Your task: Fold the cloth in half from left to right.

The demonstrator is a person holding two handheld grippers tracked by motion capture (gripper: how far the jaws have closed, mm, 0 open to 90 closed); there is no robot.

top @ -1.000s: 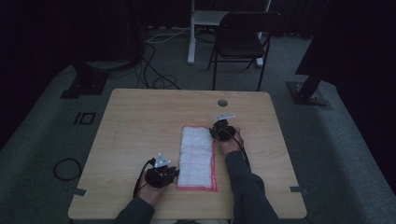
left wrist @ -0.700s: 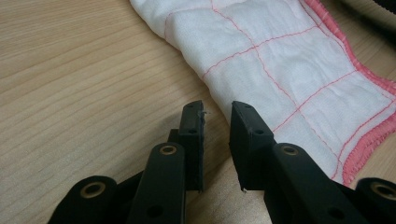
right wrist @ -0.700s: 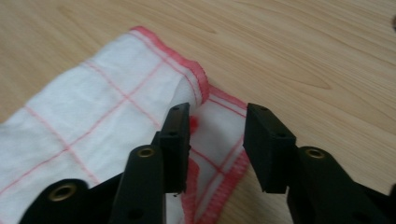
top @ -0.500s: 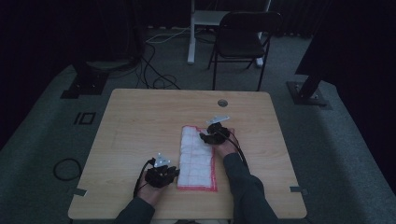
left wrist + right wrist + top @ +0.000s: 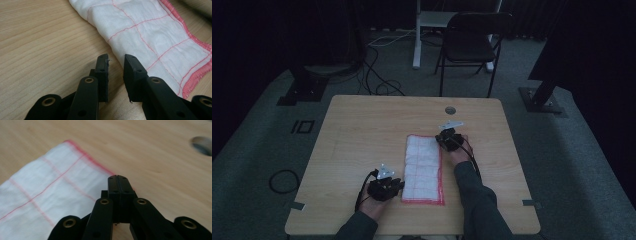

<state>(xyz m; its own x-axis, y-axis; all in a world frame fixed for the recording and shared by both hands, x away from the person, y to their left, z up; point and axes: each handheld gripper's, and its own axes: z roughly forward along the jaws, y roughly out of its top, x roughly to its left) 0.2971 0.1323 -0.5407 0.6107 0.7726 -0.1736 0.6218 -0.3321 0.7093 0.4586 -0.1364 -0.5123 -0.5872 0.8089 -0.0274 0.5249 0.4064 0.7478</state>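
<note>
A white cloth [image 5: 424, 167] with a red grid and red hem lies flat on the wooden table [image 5: 362, 130], its long side running away from me. My left gripper [image 5: 398, 186] rests by its near left edge. In the left gripper view the jaws [image 5: 116, 58] stand open by a narrow gap, nothing between them, with the cloth [image 5: 150, 32] just ahead. My right gripper [image 5: 444, 135] sits at the cloth's far right corner. Its jaws [image 5: 117, 178] have just been closing and now meet, hiding the corner of the cloth [image 5: 50, 185]. No fabric shows between them.
A round cable hole [image 5: 450, 110] [image 5: 201, 145] is in the tabletop just beyond the right gripper. A dark folding chair [image 5: 472, 47] and a white desk leg stand past the far edge. Bare wood lies to the left of the cloth.
My right gripper has shifted slightly at the cloth's far right corner. The left gripper and the cloth lie as before.
</note>
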